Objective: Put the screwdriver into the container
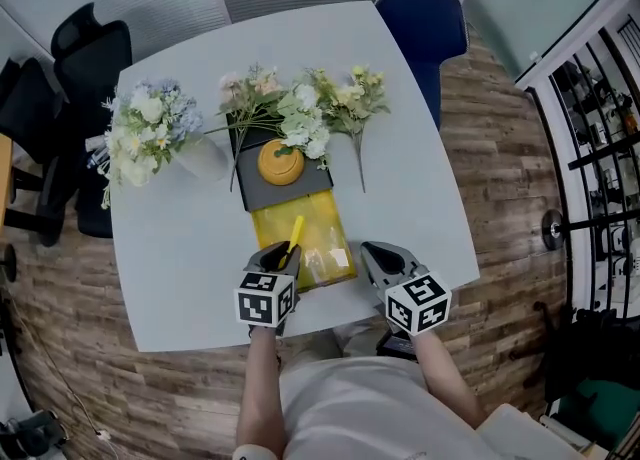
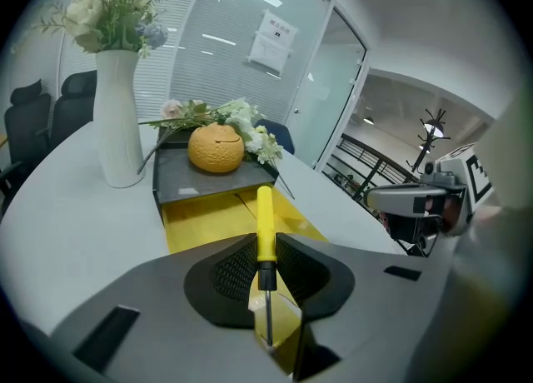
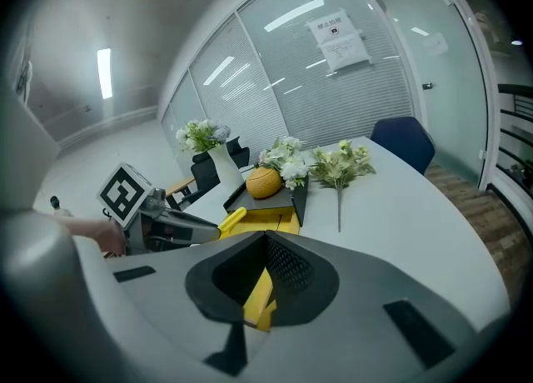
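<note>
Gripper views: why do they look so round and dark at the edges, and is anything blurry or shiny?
Left gripper view: wide-angle lens bends lines and blackens the corners; the screwdriver is sharp; ceiling lights glare on the glass wall. Right gripper view: same bending; the near jaws look soft, the flowers and container crisper. Head view: even, soft light.

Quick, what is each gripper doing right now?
Left gripper: closed on the yellow-handled screwdriver with a metal shaft.
Right gripper: closed, holding nothing.
</note>
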### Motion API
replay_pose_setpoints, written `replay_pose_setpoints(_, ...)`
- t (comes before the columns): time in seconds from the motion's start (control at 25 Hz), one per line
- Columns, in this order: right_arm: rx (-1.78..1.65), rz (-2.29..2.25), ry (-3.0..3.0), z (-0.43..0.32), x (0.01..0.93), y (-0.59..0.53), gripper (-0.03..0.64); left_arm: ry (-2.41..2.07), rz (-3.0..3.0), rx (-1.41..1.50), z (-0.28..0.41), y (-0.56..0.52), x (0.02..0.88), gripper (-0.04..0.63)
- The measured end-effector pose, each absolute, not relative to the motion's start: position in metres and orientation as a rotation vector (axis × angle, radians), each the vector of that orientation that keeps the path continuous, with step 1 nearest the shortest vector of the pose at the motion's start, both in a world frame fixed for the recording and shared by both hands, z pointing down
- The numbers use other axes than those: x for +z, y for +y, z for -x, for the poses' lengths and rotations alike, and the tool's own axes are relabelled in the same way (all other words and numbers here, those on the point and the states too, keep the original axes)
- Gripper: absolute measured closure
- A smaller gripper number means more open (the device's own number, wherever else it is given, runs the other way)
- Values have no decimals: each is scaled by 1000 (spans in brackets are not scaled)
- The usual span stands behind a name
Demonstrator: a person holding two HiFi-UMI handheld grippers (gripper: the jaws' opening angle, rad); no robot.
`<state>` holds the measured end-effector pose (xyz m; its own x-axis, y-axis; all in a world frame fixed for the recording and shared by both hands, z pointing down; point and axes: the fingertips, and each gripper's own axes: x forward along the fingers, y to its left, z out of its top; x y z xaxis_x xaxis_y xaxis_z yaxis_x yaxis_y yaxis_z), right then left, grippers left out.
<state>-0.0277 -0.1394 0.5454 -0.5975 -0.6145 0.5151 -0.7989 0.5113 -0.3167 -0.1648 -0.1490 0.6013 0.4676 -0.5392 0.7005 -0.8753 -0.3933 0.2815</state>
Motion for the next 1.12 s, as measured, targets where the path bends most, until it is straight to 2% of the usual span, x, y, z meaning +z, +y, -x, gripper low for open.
replay_pose_setpoints(1.12, 814, -1081, -2409, -8, 575, -185, 601, -1119, -1960, 907, 126, -181, 663, 523)
